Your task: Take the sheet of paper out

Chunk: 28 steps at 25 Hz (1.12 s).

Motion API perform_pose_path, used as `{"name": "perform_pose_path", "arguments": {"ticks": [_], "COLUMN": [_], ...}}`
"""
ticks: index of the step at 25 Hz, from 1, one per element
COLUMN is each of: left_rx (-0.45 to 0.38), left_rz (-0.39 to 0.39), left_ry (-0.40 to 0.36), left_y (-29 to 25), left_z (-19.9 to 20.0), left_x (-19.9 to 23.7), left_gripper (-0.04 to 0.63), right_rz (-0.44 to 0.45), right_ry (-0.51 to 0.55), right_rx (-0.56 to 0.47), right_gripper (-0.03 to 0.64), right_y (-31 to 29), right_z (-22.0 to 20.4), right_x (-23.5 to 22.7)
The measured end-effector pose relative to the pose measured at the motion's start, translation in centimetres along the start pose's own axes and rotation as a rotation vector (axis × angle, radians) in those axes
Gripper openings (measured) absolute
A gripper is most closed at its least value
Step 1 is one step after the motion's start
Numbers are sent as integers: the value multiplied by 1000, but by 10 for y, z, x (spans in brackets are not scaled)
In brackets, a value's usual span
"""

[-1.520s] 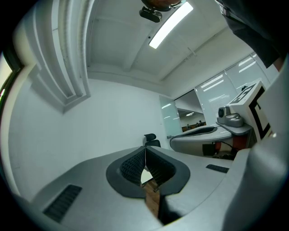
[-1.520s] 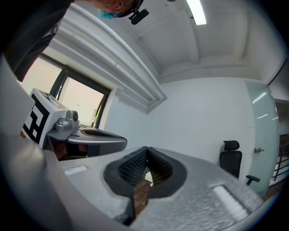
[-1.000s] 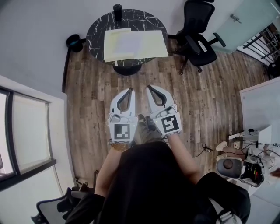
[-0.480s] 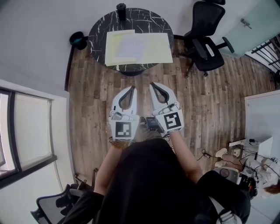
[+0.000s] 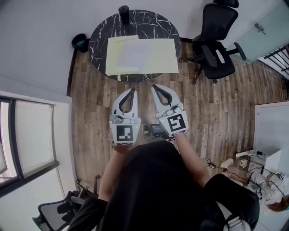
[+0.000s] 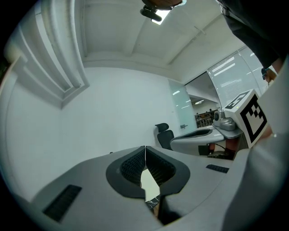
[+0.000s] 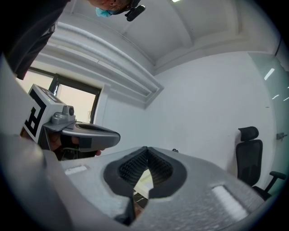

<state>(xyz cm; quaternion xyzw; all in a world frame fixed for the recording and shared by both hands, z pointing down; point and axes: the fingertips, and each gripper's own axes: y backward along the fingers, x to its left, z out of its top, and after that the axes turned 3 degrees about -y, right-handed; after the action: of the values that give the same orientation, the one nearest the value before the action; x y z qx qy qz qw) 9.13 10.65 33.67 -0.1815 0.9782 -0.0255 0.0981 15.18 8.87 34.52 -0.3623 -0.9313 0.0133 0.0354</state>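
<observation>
From the head view, the round black marble worktop point(image 5: 101, 31) stands on a wooden floor. A pale yellow folder point(image 5: 165, 56) lies flat on it and covers most of its near half. The sheet of paper point(image 5: 134, 52) shows as a whiter patch in the middle of the folder; whether it is inside the folder or on top of it cannot be told. A black cylinder point(image 5: 123, 11) stands upright at the far edge of the worktop. A black office chair point(image 5: 216, 43) is at the right of the worktop, apart from it.

The left tongs point(image 5: 132, 90) and the right tongs point(image 5: 155, 87) are side by side just in front of the worktop, above the floor, and touch nothing on it.

Only the two gripper views show the jaws well. On both tongs the tips are pressed together and nothing is between the ribbed pads. Through the small opening under the tips, each view shows a strip of the yellow folder and a bit of marble.
</observation>
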Motion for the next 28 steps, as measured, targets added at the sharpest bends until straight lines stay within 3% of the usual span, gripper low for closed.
{"name": "perform_pose_path", "arguments": {"ticks": [4, 7, 12, 20, 28], "left_rx": [-4, -18, 6, 4, -62], "left_rz": [18, -8, -3, -13, -76], "left_ry": [6, -47, -73, -45, -29], "left_y": [-28, -38, -57, -98, -147], "left_z": [1, -2, -10, -30, -13], "left_x": [-1, -5, 16, 56, 87], "left_gripper": [11, 12, 11, 11, 11], "right_rz": [18, 24, -7, -65, -94], "right_ry": [3, -2, 0, -26, 35], "right_rx": [-2, -5, 8, 28, 64], "right_gripper": [-3, -2, -3, -3, -3], "right_y": [-16, -25, -43, -87, -130], "right_z": [-3, -9, -15, -33, -27], "right_x": [-22, -33, -46, -78, -111]}}
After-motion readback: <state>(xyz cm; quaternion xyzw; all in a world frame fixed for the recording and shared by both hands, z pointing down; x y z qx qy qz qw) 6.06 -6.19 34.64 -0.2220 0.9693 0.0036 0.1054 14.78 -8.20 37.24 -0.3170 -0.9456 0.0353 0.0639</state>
